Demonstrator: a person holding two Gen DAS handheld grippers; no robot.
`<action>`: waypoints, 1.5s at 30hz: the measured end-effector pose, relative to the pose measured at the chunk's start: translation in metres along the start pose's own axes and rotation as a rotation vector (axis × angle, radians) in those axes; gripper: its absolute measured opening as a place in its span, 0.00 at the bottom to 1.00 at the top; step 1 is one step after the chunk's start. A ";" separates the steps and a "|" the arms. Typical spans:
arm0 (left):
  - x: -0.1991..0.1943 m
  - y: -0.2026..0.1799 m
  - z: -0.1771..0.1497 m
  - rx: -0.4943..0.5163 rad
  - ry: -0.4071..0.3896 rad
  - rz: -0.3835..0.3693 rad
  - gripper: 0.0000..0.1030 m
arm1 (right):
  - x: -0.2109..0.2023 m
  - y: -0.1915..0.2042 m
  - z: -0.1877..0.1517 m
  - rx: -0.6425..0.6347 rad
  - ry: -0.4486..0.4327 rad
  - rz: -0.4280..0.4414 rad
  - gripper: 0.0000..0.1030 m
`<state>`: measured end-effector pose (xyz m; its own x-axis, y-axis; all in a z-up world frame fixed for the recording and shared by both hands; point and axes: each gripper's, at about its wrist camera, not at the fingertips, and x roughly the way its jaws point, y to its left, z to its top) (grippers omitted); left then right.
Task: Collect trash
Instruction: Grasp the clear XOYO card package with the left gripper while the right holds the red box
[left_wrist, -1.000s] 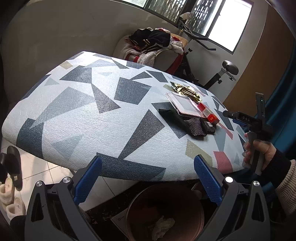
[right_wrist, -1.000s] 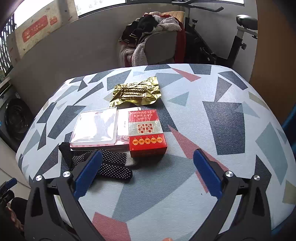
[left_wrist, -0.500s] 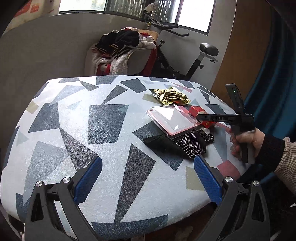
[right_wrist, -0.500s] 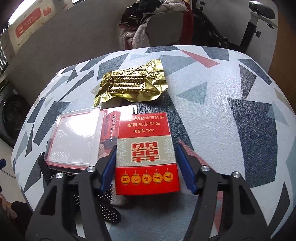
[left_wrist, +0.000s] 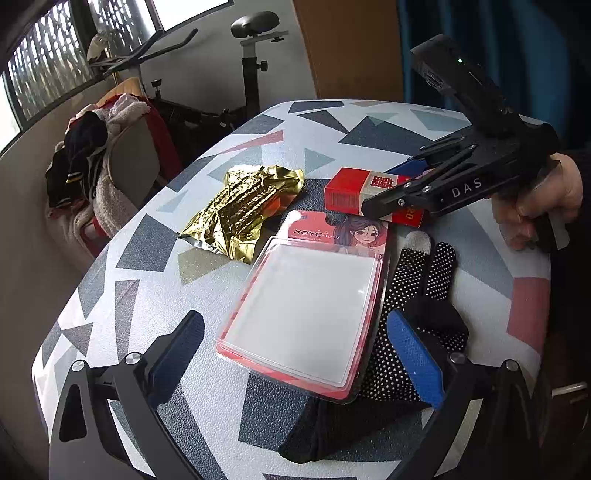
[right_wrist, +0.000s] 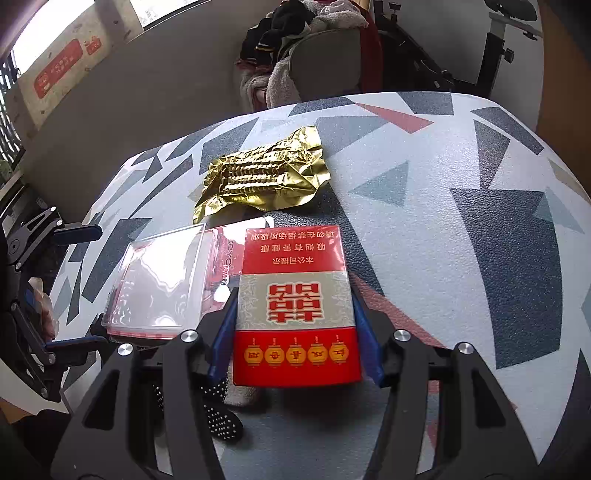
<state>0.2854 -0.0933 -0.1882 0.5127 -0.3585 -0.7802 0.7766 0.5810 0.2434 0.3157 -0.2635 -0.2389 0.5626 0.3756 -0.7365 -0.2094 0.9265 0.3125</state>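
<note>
Since the earlier frame, the left gripper (left_wrist: 295, 362) had swung from the tabletop (left_wrist: 155, 236) edge to the trash pile, jaws apart and clamped on nothing, straddling the near end of the blister pack (left_wrist: 306, 306). Right gripper (right_wrist: 295, 343) jaws had just been closing and stood against both long sides of the red box (right_wrist: 295, 302), gripping it; whether the box had left the surface could not be told. Blister pack lay over a dotted glove (left_wrist: 417, 302), just beside the box. Gold wrapper (right_wrist: 262, 177) lay flat beyond both, near them. A hand (left_wrist: 535, 206) held the right gripper's handle.
</note>
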 end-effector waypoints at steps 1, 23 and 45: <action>0.006 -0.001 0.003 0.027 0.005 -0.007 0.94 | 0.000 -0.001 0.000 0.004 -0.002 0.005 0.56; 0.044 0.029 0.013 -0.137 -0.018 -0.163 0.42 | -0.003 -0.008 -0.002 0.039 -0.011 0.078 0.56; 0.048 0.096 -0.011 -0.422 -0.010 -0.191 0.94 | -0.004 -0.011 -0.003 0.053 -0.016 0.093 0.56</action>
<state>0.3804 -0.0466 -0.2091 0.3801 -0.4934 -0.7823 0.6416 0.7499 -0.1613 0.3137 -0.2746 -0.2414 0.5555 0.4590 -0.6933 -0.2187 0.8851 0.4108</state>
